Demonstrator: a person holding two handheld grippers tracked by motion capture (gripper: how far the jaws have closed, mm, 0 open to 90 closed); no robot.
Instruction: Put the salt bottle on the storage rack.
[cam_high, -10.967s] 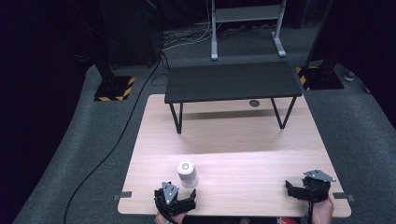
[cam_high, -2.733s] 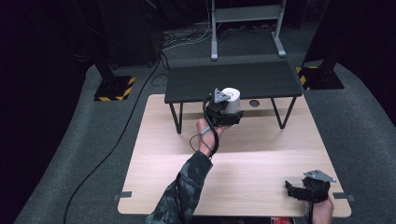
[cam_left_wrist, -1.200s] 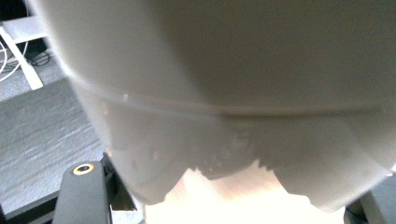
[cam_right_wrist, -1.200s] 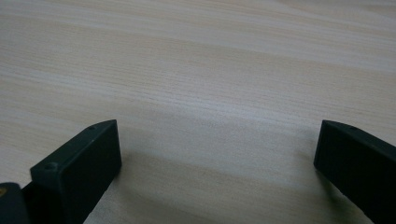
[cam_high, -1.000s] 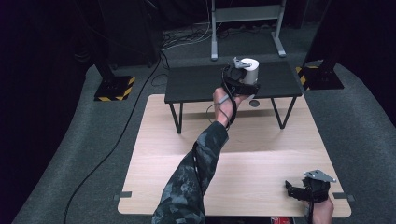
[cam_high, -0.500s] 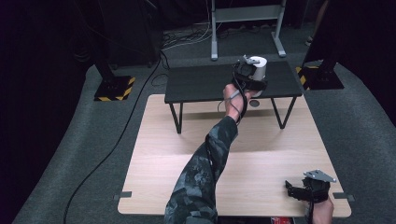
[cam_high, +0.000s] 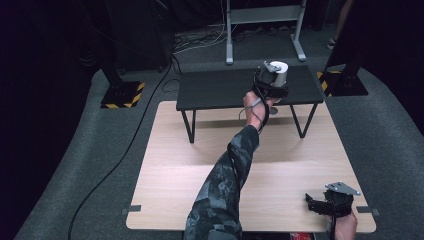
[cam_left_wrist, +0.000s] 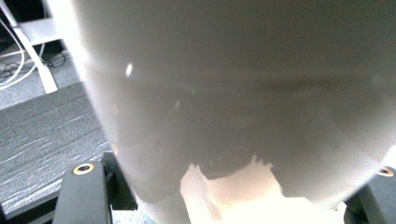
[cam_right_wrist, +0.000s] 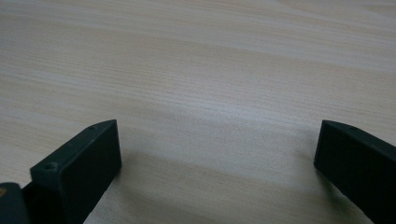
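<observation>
The left gripper (cam_high: 272, 80) is clamped tight on a white, round roll of paper (cam_high: 278, 72), carried at full reach out over the low black bench-like table (cam_high: 220, 90) at the far end of the scene. From the high view, the camouflage-patterned sleeve (cam_high: 225, 185) stretches diagonally up across the light wooden tabletop (cam_high: 175, 165), and the roll sits at the right-hand part of the black table's top, just above or on it — I cannot tell whether it touches down. In the left gripper view the roll (cam_left_wrist: 243, 93) looms huge and pale between the two black jaws, pressed on either side, with a ragged torn edge of paper hanging at its lower end and the dark grained surface of the black table (cam_left_wrist: 42, 130) off to one side.

Over to the right gripper (cam_high: 320, 205): it rests low at the near right corner of the wooden tabletop, grey plate on top, hand behind it. In the right gripper view its jaws stand wide apart, nothing between them, just bare pale wood grain (cam_right_wrist: 210, 93) beneath.
</observation>
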